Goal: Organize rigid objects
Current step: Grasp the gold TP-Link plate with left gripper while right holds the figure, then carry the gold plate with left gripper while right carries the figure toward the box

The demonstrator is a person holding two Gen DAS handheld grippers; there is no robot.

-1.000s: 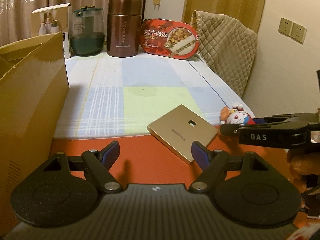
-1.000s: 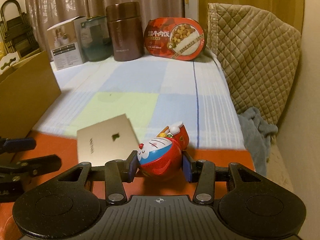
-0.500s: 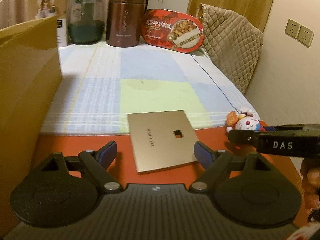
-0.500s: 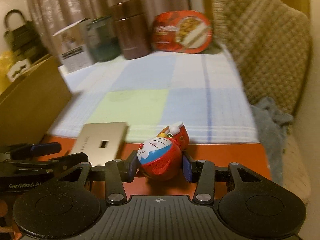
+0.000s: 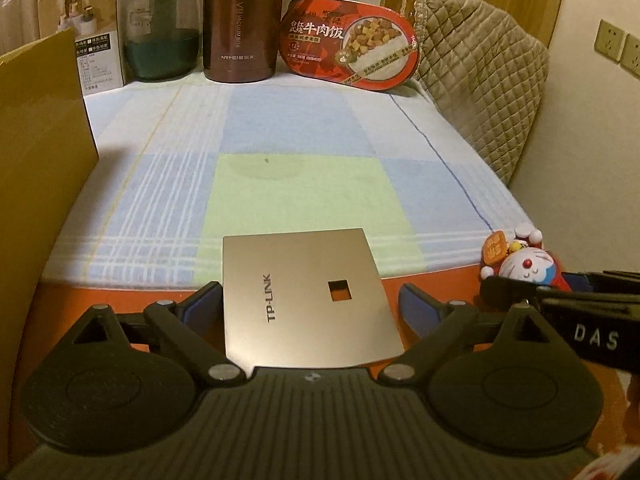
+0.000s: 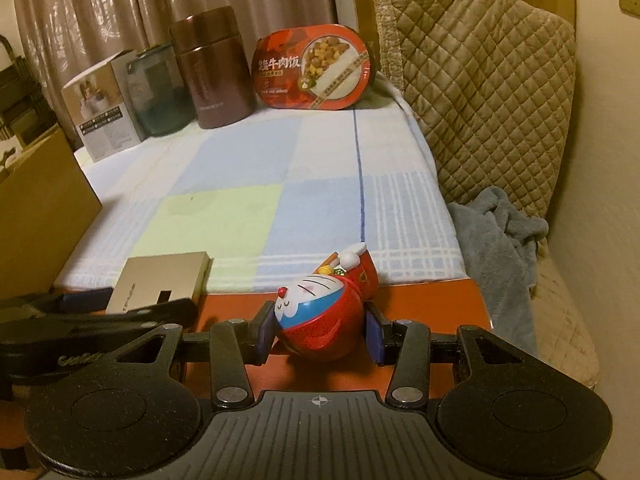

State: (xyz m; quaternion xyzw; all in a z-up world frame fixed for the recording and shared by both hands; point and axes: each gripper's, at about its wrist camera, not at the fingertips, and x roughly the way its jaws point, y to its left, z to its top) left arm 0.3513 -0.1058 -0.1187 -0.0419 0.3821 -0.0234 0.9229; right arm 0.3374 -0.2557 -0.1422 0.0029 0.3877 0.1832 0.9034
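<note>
At the near edge of the checked cloth (image 5: pixel 280 128), half on the cloth and half on the orange tabletop (image 5: pixel 436 280), lies the gold TP-LINK plate (image 5: pixel 304 300), flat, logo up, square cutout showing orange through it. Left gripper (image 5: pixel 310 304) straddles that plate: jaws opening, wide, blue pads (image 5: pixel 416 308) on either side; left pad right at the plate's edge, right pad clear of it, no squeeze visible. Right of the plate, also at the cloth's near edge, the Doraemon figure (image 6: pixel 320 316) sits clamped between the right gripper's (image 6: pixel 320 330) pads, both pressing its red body; whether it touches the tabletop, can't tell. Cardboard box (image 5: pixel 40 152) stands left of the cloth. Along the cloth's far edge, left to right: white product box (image 5: pixel 100 52), green-lidded jar (image 5: pixel 162 36), brown thermos (image 5: pixel 240 32), red beef-rice meal tub (image 5: pixel 352 44) propped upright. Quilted cushion (image 6: pixel 480 80) and grey towel (image 6: pixel 496 236) sit off the cloth's right side.
</note>
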